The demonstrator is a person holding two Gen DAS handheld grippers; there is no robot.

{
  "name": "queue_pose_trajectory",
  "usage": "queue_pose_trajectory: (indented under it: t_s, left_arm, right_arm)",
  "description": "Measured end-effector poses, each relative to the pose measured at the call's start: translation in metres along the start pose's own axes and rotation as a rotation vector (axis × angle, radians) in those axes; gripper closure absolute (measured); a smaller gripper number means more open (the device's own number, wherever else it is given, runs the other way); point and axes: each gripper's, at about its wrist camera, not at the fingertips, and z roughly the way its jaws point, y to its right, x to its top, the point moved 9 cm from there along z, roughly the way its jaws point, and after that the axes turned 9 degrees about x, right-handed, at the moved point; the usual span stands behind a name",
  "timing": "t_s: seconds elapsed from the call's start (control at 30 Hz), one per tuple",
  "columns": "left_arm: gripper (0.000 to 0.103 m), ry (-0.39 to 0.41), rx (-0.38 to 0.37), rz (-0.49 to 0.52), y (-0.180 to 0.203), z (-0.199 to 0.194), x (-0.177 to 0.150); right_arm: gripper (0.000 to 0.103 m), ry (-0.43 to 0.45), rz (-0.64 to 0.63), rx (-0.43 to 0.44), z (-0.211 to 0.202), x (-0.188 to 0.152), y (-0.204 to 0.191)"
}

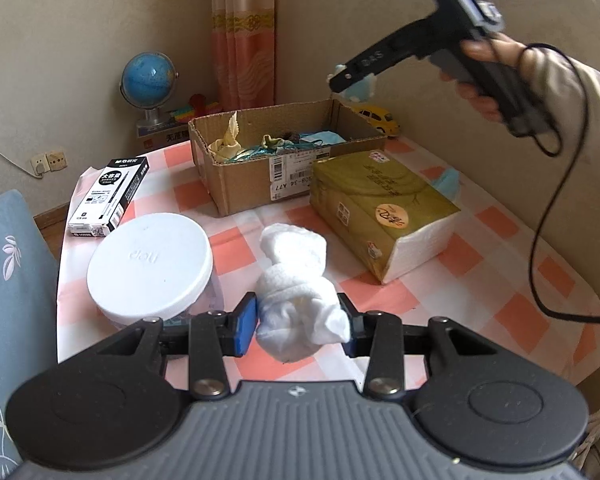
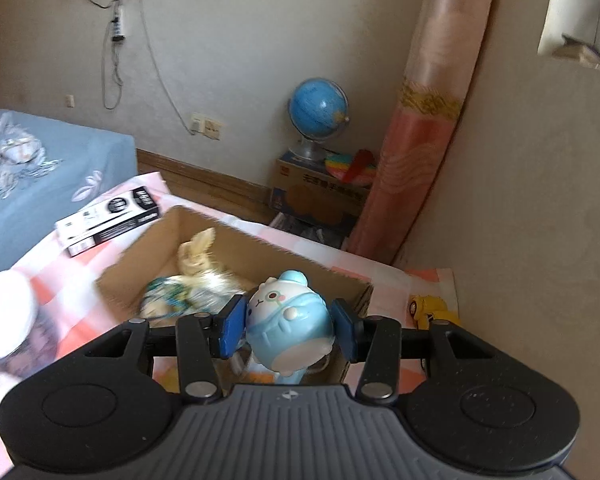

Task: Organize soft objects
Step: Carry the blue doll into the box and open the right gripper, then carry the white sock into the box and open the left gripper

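Observation:
My left gripper (image 1: 300, 326) is shut on a white knotted cloth (image 1: 296, 280) that rests on the checked tablecloth (image 1: 500, 280). My right gripper (image 2: 288, 328) is shut on a blue and white squishy animal toy (image 2: 288, 320) and holds it above the near end of an open cardboard box (image 2: 156, 240). In the left wrist view the right gripper (image 1: 350, 78) hangs over the box's far right corner (image 1: 340, 108) with the toy (image 1: 360, 90) in it. The box holds a yellow cloth (image 1: 228, 140), a blue mask (image 1: 324, 136) and other soft items.
A green tissue pack (image 1: 380, 208), a white-lidded jar (image 1: 150, 268) and a black-white pen box (image 1: 110, 196) lie on the table. A yellow toy car (image 1: 378, 118) sits behind the box. A globe (image 1: 148, 80) stands in the corner. A blue cushion (image 1: 8, 280) lies left.

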Motion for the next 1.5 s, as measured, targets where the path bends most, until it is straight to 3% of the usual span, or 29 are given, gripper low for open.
queue_pose_trajectory:
  t_s: [0.03, 0.07, 0.27, 0.7, 1.0, 1.2, 1.5]
  left_arm:
    - [0.063, -0.003, 0.002, 0.001, 0.000, 0.002, 0.001]
    - [0.063, -0.006, 0.003, 0.002, 0.000, 0.003, 0.002]
    - [0.063, -0.013, 0.001, 0.015, 0.000, 0.009, 0.006]
    - [0.063, 0.014, -0.014, 0.062, 0.007, 0.005, 0.038]
    - [0.063, 0.059, -0.007, 0.160, 0.013, 0.018, 0.092]
    - [0.063, 0.071, -0.033, 0.262, 0.023, 0.049, 0.140]
    - [0.062, -0.023, -0.020, 0.353, 0.036, 0.129, 0.182]
  right_arm:
    - [0.043, 0.001, 0.000, -0.019, 0.005, 0.002, 0.005]
    - [0.028, -0.004, 0.006, -0.031, 0.011, 0.003, 0.010]
    - [0.000, 0.031, 0.057, -0.004, 0.011, -0.001, 0.018]
    - [0.000, -0.004, 0.061, 0.005, -0.045, -0.056, -0.018]
    - [0.000, 0.041, 0.104, -0.014, -0.105, -0.105, -0.044]
    - [0.000, 0.080, 0.213, -0.002, -0.126, -0.137, -0.046]
    - [0.000, 0.105, 0.341, -0.021, -0.139, -0.160, -0.025]
